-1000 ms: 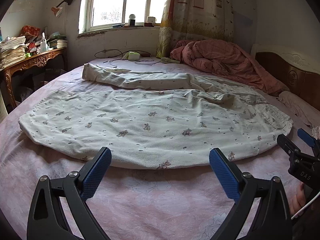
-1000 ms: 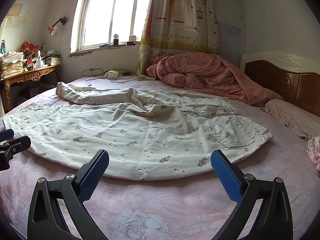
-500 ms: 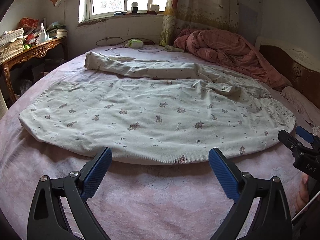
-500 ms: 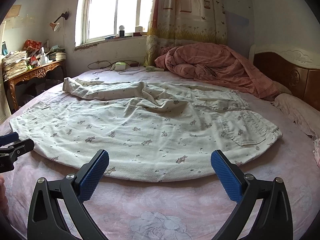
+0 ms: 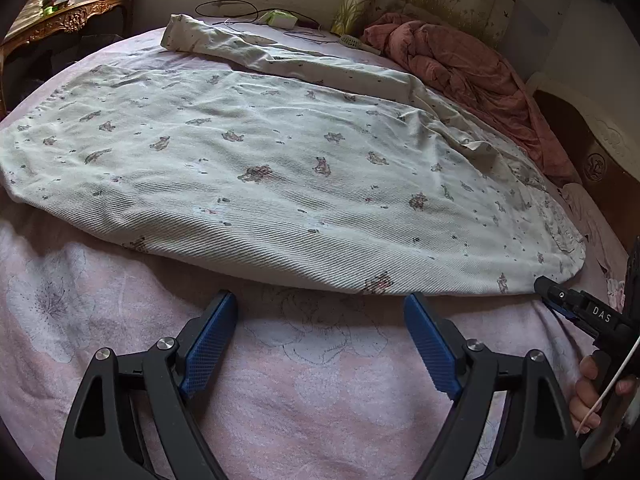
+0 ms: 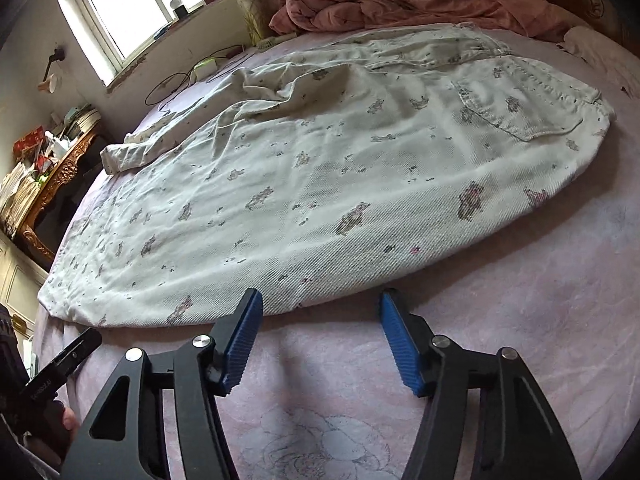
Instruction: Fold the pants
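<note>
Pale, twill-ribbed cotton printed with small grey and pink motifs makes up the pants (image 5: 280, 168), which are spread flat across the middle of both frames on a pink bedsheet (image 5: 320, 380) faintly drawn with large flower outlines. In the right wrist view a stitched patch pocket (image 6: 516, 108) is seen at the upper right, near the waistband, while one leg lies rumpled and twisted toward the upper left. The near edge of the cloth forms a rounded fold just above the blue ribbed pads. The left gripper (image 5: 320, 312) is held with its jaws wide apart over bare sheet, nothing between them; they have just been closing a little. The right gripper (image 6: 320, 308) is set more narrowly, its jaws having just been closing, and only sheet is seen between them, the left pad tip lying at the hem of the cloth; contact cannot be told. A crumpled rust-pink quilt (image 5: 460, 68) is heaped at the upper right, and a carved wooden table (image 6: 52, 184) stacked with papers is placed at the left.
</note>
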`<state>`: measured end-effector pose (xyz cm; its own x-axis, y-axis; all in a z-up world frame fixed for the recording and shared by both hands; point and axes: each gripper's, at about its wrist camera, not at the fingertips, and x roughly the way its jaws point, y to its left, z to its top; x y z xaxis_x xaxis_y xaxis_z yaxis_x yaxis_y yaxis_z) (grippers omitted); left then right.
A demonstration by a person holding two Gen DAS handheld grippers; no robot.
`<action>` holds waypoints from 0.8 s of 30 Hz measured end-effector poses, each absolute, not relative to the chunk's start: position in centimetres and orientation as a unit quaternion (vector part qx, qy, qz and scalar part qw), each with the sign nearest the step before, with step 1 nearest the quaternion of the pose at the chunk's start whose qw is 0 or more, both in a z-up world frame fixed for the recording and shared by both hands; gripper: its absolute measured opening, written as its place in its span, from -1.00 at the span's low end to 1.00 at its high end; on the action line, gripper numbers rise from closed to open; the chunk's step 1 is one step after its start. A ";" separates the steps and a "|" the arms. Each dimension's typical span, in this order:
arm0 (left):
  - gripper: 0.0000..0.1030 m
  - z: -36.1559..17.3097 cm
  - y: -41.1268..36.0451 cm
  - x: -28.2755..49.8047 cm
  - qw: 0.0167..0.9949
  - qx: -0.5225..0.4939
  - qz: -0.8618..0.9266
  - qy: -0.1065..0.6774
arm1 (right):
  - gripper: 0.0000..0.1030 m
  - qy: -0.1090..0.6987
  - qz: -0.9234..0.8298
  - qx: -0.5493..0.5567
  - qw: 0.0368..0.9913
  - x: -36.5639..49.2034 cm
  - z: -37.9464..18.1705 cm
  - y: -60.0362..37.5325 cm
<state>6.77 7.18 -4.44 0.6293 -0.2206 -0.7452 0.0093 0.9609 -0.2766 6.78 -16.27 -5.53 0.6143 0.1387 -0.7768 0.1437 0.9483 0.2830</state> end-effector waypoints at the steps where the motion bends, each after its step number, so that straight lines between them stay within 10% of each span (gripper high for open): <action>1: 0.63 -4.4 7.2 6.8 0.895 -0.126 -0.065 0.424 | 0.17 0.437 0.000 0.160 0.885 6.8 -5.5 -16.2; 15: 0.79 -5.0 9.4 9.0 0.874 -0.254 -0.087 0.405 | 0.13 0.424 0.009 0.277 0.862 9.6 -6.6 -18.5; 18: 0.72 -4.9 8.8 9.4 0.879 -0.231 -0.066 0.411 | -0.24 0.422 -0.018 0.262 0.868 9.9 -6.7 -18.0; 23: -0.71 -5.6 10.5 9.3 0.876 -0.261 0.006 0.405 | -0.73 0.428 -0.011 0.262 0.865 10.0 -6.9 -18.2; 24: -0.74 -5.9 11.0 9.2 0.871 -0.279 -0.003 0.405 | -0.75 0.428 -0.010 0.263 0.865 9.9 -7.0 -18.2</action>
<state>9.23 10.95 -5.89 0.6714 -0.2305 -0.7044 -0.2214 0.8446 -0.4874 9.95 -18.21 -6.98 0.6335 0.2081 -0.7453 0.2424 0.8614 0.4465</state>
